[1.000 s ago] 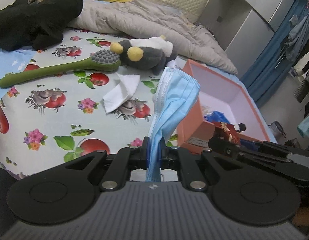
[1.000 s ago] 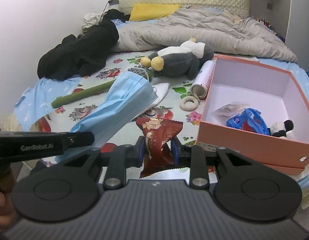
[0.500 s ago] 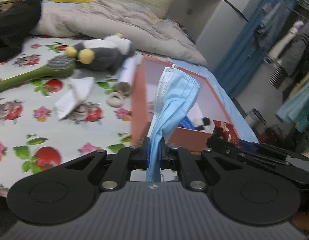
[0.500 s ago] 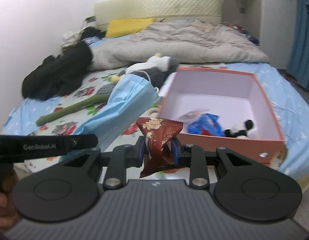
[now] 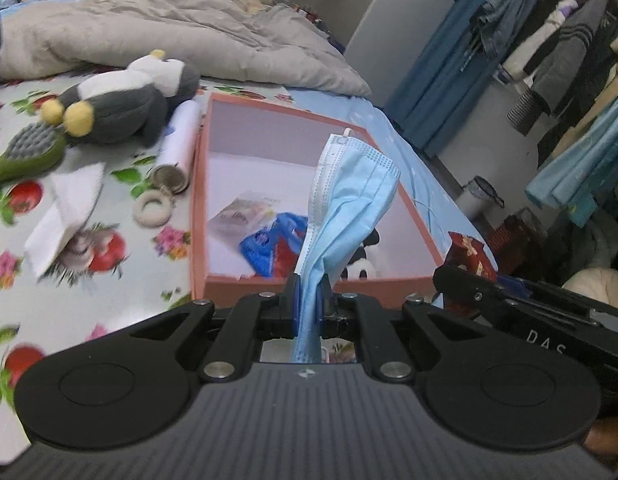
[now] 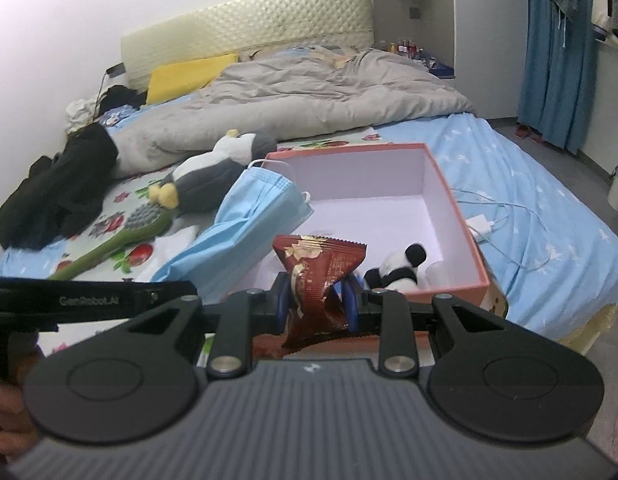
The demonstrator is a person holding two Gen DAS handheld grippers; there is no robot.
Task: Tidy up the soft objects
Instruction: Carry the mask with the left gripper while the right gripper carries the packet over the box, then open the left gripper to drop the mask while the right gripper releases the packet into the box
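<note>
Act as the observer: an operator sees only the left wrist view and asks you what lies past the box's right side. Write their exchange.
Operator: What lies beyond the orange box on its right?
Observer: A white charger with its cable, on the blue sheet beside the box wall.
Operator: The packet in the right hand-held gripper, how is it held?
Observer: Pinched at its middle; the red snack packet fans out above the pads.
Operator: What is behind the penguin plush, toward the wall?
Observer: A heap of black clothing.
</note>
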